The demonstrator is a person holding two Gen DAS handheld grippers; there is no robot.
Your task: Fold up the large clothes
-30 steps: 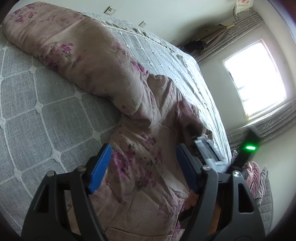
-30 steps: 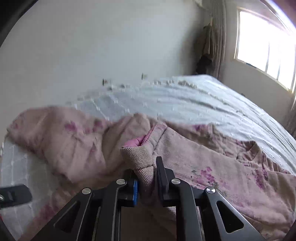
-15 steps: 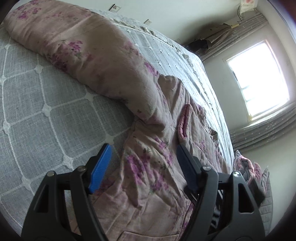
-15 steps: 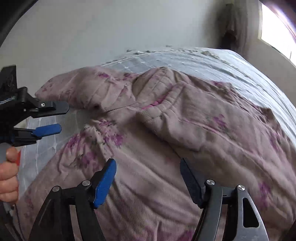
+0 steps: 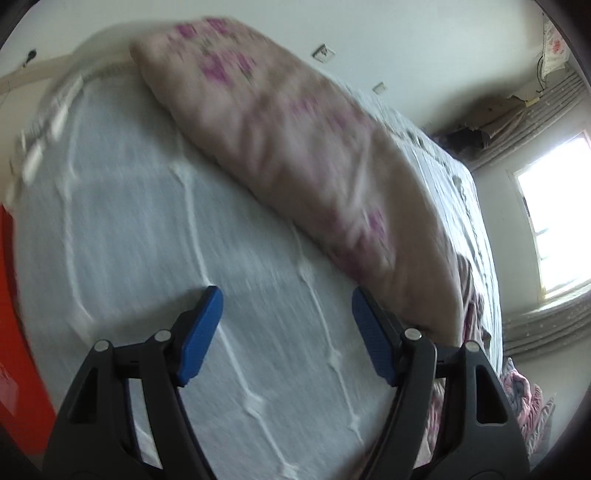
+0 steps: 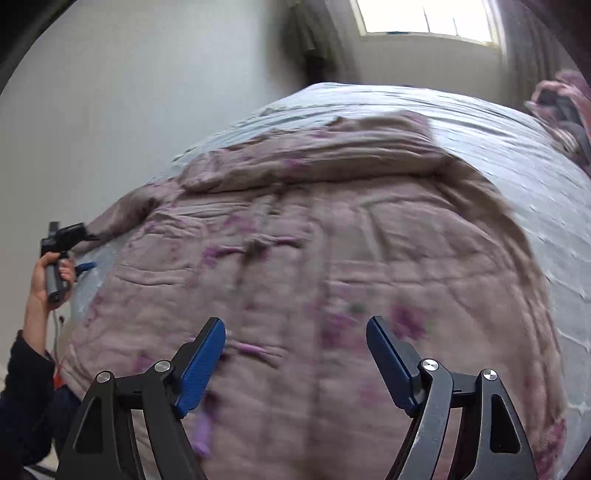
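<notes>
A large padded pink-beige garment with purple flowers (image 6: 332, 258) lies spread on the bed. Its long sleeve (image 5: 303, 158) stretches across the left wrist view toward the far wall. My left gripper (image 5: 286, 332) is open and empty, over bare bedspread just left of the sleeve. It also shows small at the left in the right wrist view (image 6: 79, 247), held in a hand beside the sleeve end. My right gripper (image 6: 295, 365) is open and empty, above the garment's body near its hem.
The bed has a grey quilted bedspread (image 5: 147, 258) with a white diamond pattern. An orange surface (image 5: 14, 332) stands at the bed's left side. A bright window (image 6: 424, 18) and curtains are at the far wall. Another pink fabric pile (image 6: 565, 103) lies beyond the bed's right side.
My right gripper let go of the cuff it held a second ago, opened and pulled back over the garment's body. My left gripper swung left off the garment onto bare bedspread.
</notes>
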